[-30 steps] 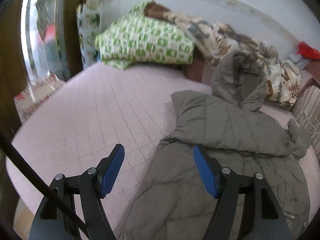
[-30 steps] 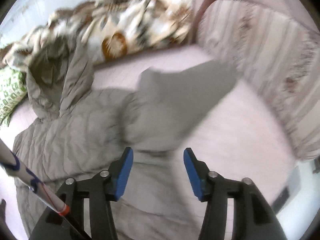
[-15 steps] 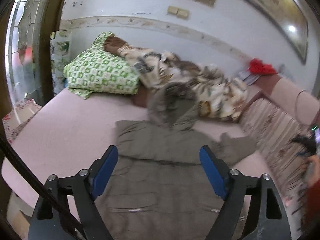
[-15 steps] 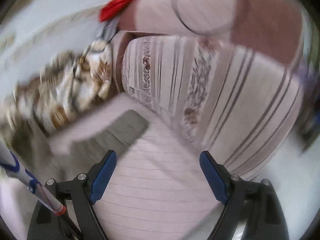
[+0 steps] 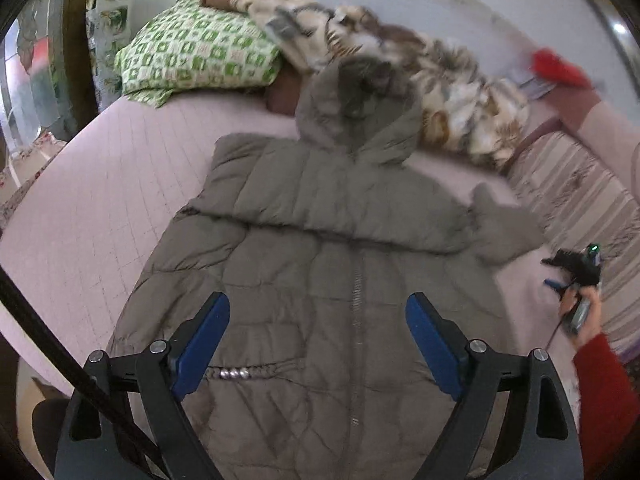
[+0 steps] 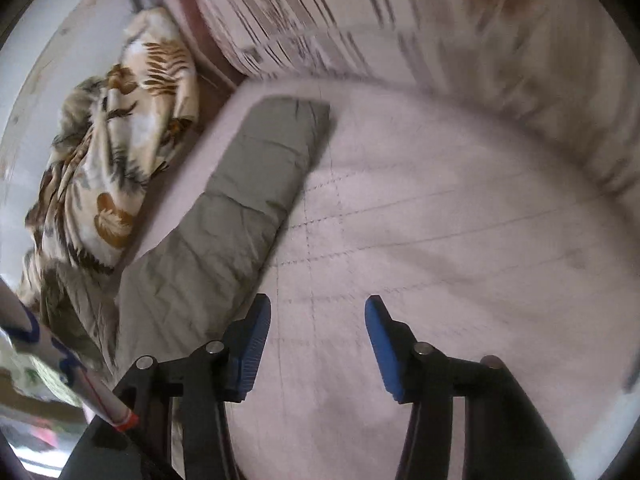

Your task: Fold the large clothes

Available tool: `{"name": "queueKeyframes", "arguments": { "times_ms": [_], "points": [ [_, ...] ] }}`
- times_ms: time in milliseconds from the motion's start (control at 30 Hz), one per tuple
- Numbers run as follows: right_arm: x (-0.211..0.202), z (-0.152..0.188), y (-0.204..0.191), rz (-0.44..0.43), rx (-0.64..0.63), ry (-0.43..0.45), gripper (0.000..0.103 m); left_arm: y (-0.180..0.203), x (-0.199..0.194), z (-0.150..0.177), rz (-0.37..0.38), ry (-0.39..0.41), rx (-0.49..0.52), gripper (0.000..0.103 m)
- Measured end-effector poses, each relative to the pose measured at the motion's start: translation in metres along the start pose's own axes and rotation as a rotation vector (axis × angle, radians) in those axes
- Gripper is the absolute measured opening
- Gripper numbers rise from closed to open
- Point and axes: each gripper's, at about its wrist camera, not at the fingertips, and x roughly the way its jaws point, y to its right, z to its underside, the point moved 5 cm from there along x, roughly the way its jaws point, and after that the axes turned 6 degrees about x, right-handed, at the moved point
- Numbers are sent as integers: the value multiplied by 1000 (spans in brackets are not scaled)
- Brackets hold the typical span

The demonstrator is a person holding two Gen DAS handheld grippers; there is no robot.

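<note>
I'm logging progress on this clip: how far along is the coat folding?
Done: the grey hooded puffer coat lies spread front-up on the pink bed, one sleeve folded across its chest. In hand: nothing; the left tongs hover open above the coat, and the right tongs are open beside the outstretched sleeve. Left: that sleeve, the hood and the body folds.

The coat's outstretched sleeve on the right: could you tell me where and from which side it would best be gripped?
Probably at the cuff end of the sleeve. It lies flat and straight on the bedspread, with bare bedding beside it, so the open right tongs can come from that side. The left tongs hover open over the coat body.
</note>
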Motion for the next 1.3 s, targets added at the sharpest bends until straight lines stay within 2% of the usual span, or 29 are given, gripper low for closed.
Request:
{"name": "queueKeyframes", "arguments": {
  "times_ms": [100, 233, 333, 400, 433, 467, 500, 533, 600, 767, 833, 933, 1067, 1133, 1167, 1300],
  "points": [
    [35, -18, -1, -54, 64, -14, 54, -5, 18, 3, -26, -17, -6, 89],
    [58, -46, -16, -132, 108, 27, 59, -14, 34, 0, -24, -20, -39, 89],
    [70, -61, -27, -143, 118, 57, 72, -16, 44, -3, -39, -31, -40, 89],
    [75, -68, -35, -117, 100, 80, 73, -17, 48, -2, -45, -36, -37, 89],
    [77, -70, -38, -95, 83, 84, 68, -17, 48, -1, -48, -36, -36, 89],
    [77, -71, -39, -74, 70, 83, 37, -18, 49, 0, -50, -38, -34, 89],
    [79, -72, -43, -66, 67, 49, 16, -18, 48, 1, -51, -37, -28, 89],
    [74, -73, -44, -80, 79, 47, 11, -19, 47, 1, -52, -35, -25, 89],
    [51, -74, -53, -90, 52, 79, 9, -23, 41, 4, -57, -18, -17, 89],
    [-39, -58, -116, -86, -153, 197, 8, -41, 18, 10, -63, 23, -27, 89],
    [-76, -41, -151, -104, -249, 239, 8, -52, 7, 13, -70, 44, -42, 89],
    [-124, 3, -209, -177, -384, 264, 8, -71, -10, 18, -74, 68, -80, 89],
    [-157, 92, -286, -301, -563, 215, 8, -102, -34, 28, -81, 102, -154, 89],
    [-155, 141, -312, -346, -641, 162, 8, -117, -42, 33, -94, 112, -181, 89],
    [-149, 175, -329, -371, -695, 115, 8, -125, -47, 35, -100, 115, -194, 89],
    [-104, 290, -359, -382, -861, -68, 9, -148, -61, 43, -115, 122, -222, 89]
  ]
}}
